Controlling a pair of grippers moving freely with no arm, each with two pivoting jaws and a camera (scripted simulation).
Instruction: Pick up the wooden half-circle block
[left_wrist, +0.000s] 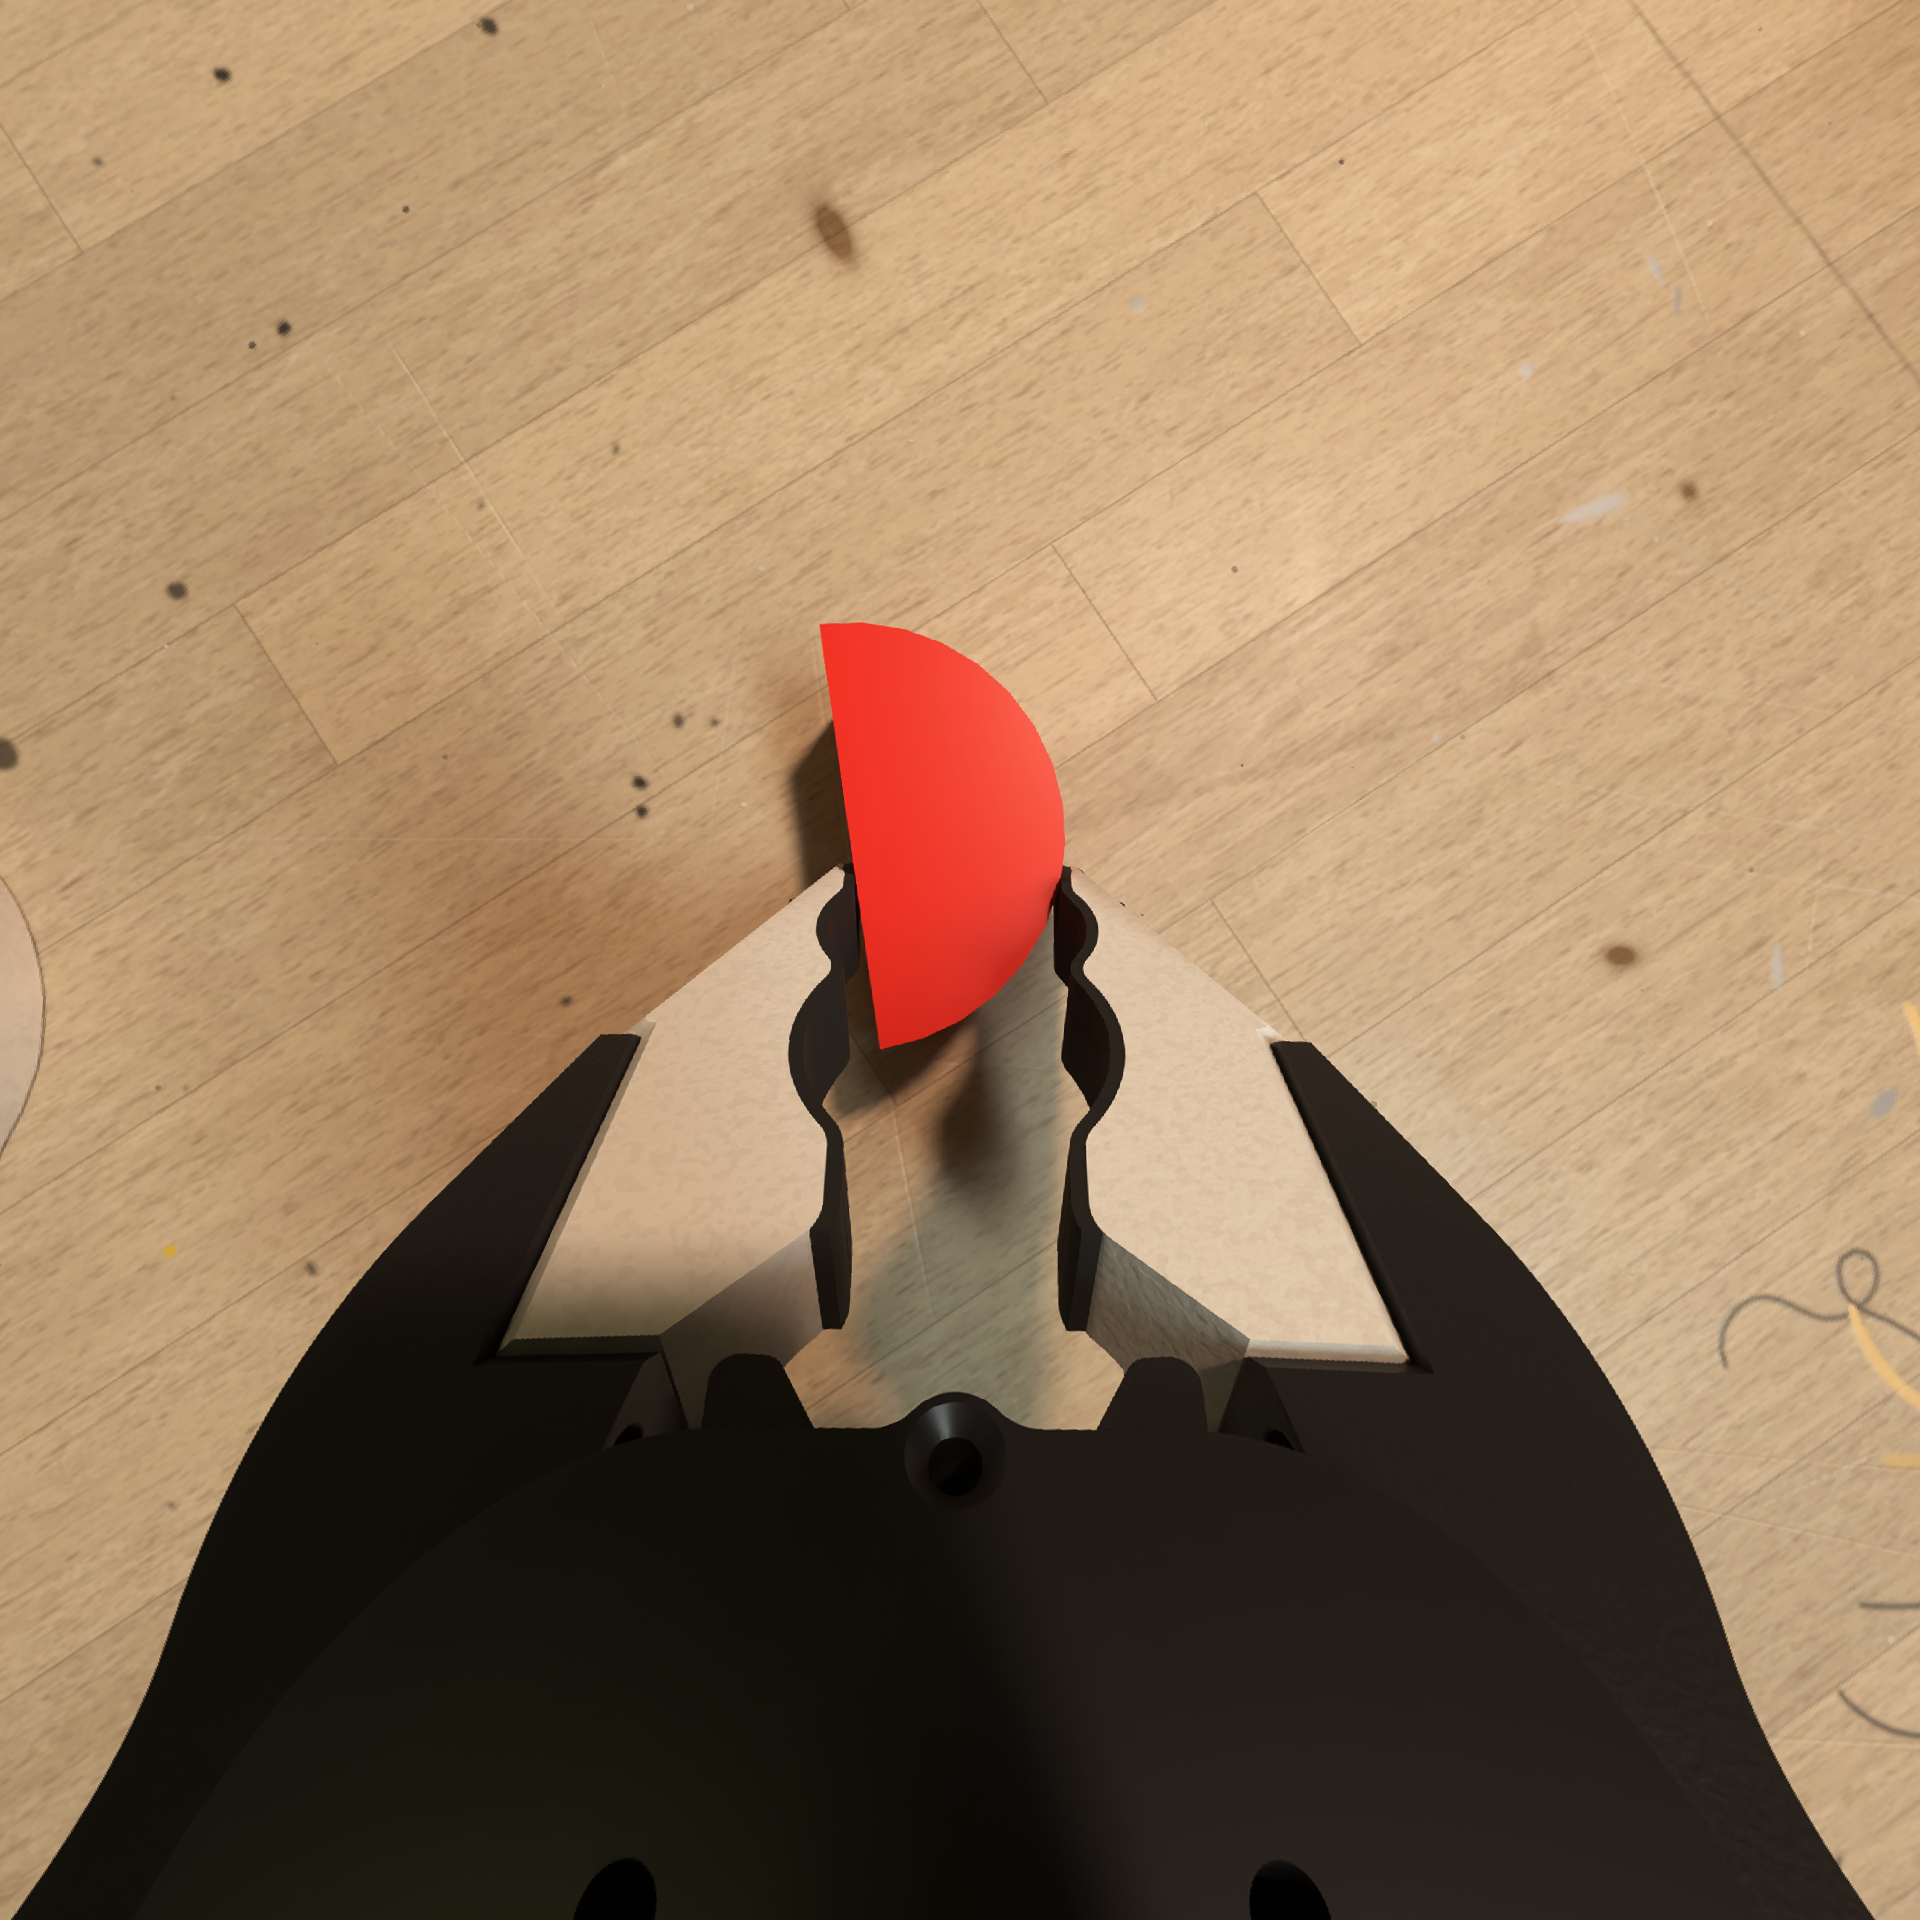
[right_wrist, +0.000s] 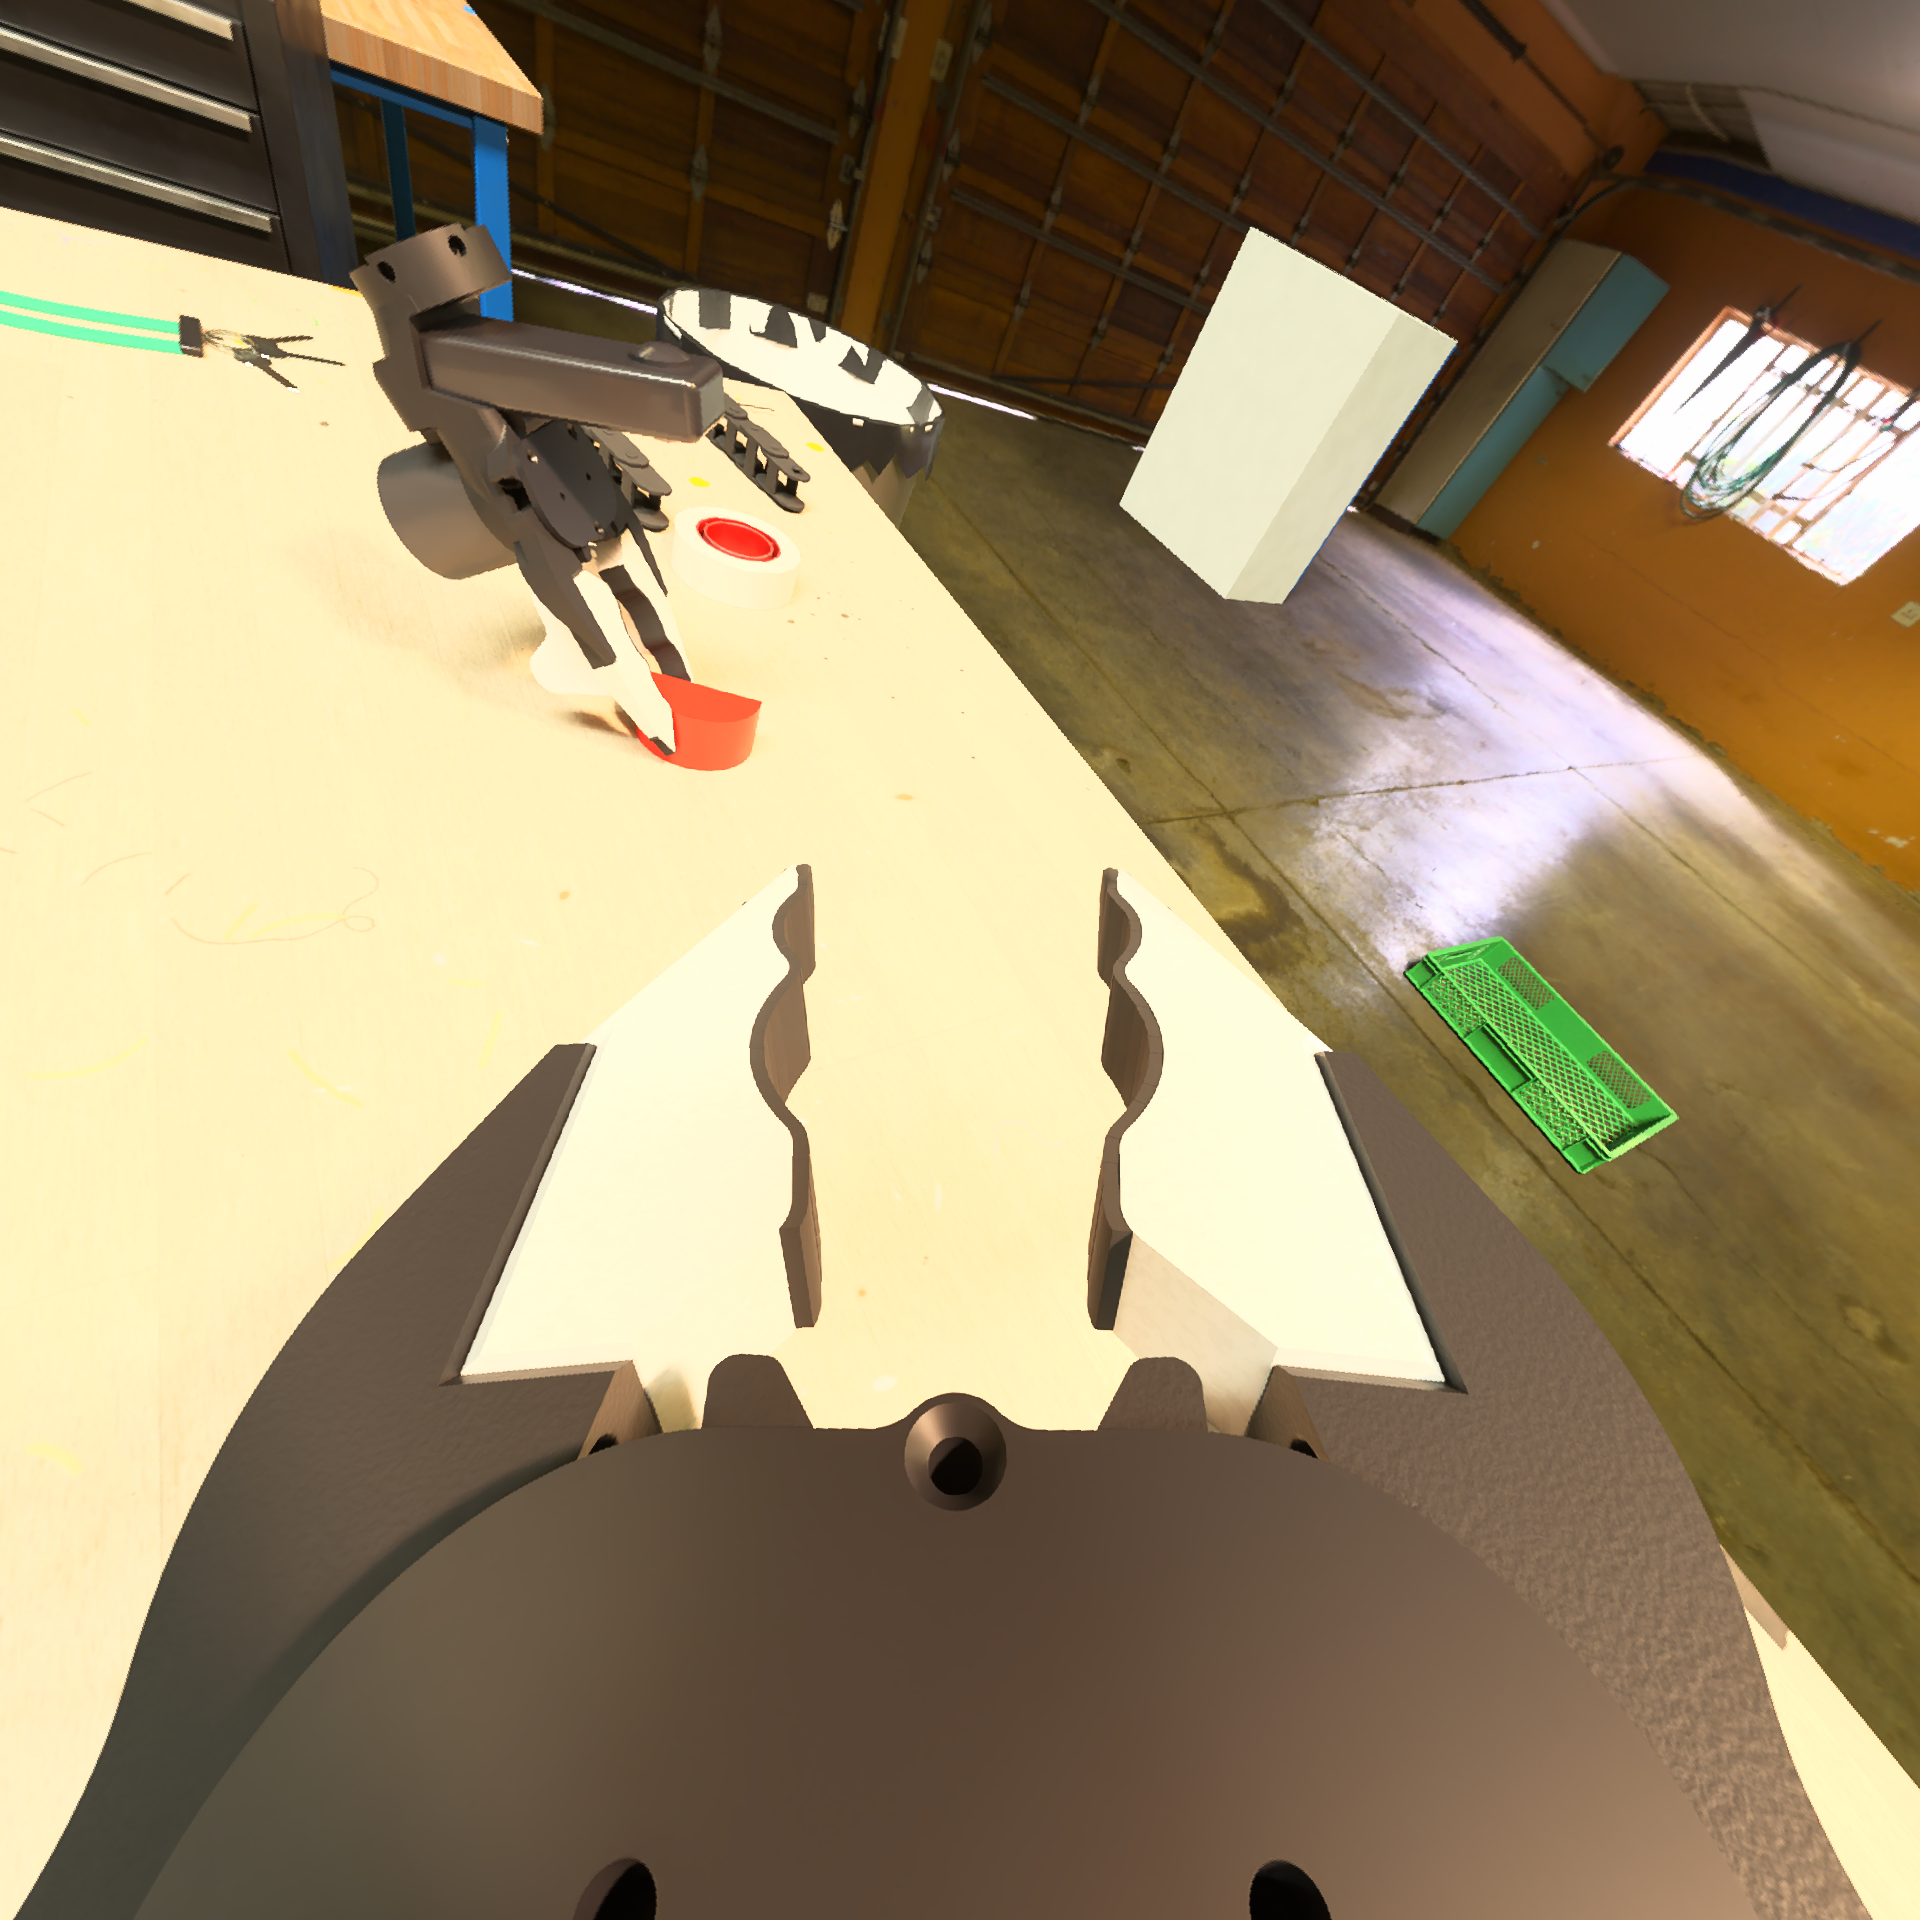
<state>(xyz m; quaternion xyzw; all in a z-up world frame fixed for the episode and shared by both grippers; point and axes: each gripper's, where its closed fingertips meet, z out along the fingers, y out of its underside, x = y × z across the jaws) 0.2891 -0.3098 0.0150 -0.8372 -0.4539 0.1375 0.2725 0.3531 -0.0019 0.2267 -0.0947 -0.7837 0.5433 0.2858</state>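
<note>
I see a pale wooden bench (right_wrist: 260, 831), scuffed and speckled. Beyond its edge, a glossy concrete floor (right_wrist: 1455, 727) reflecting light from a barred window (right_wrist: 1766, 457) in an orange wall (right_wrist: 1766, 644). Dark timber garage doors (right_wrist: 1039, 156) behind; a white box (right_wrist: 1278, 416) and green crate (right_wrist: 1538, 1049) sit on the floor.

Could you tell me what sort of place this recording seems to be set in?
Probably a garage or workshop: a scuffed wooden worktable, stained concrete floor, large wooden garage doors, and a metal drawer cabinet behind the table.
</note>
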